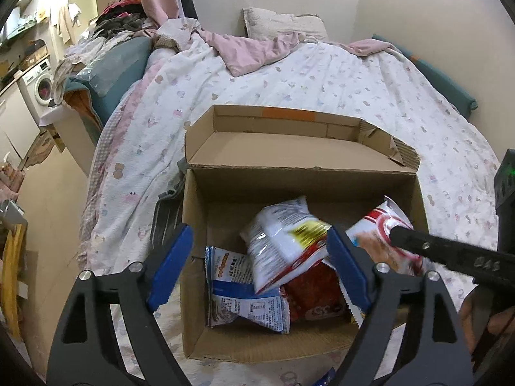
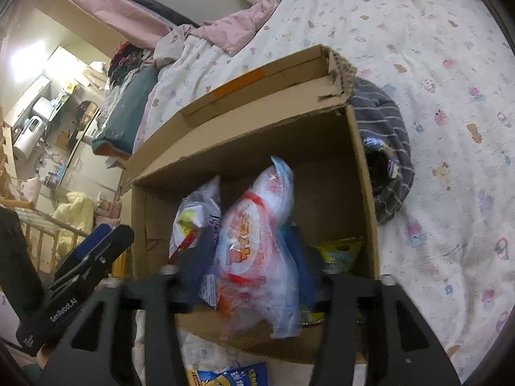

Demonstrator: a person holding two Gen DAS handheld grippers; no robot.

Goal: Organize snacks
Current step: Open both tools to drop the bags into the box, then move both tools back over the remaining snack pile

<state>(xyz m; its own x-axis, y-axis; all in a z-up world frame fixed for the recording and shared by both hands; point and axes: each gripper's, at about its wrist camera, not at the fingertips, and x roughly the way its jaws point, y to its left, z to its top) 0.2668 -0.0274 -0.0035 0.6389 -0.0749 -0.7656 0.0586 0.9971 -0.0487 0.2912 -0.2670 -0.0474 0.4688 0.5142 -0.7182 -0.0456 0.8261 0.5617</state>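
Snack bags dropped into box, both tongs open.

White-and-red plastic snack bag (image 2: 254, 241) stands between right gripper (image 2: 254, 276) pads, blurred, likely just let go; long axis roughly upright, top toward the far wall of the open brown cardboard box (image 1: 199, 206) on the patterned white bedspread (image 1: 354, 90). Left gripper (image 1: 257, 267) gapes, empty, above the box's near-left corner. Other packets lie flat inside.
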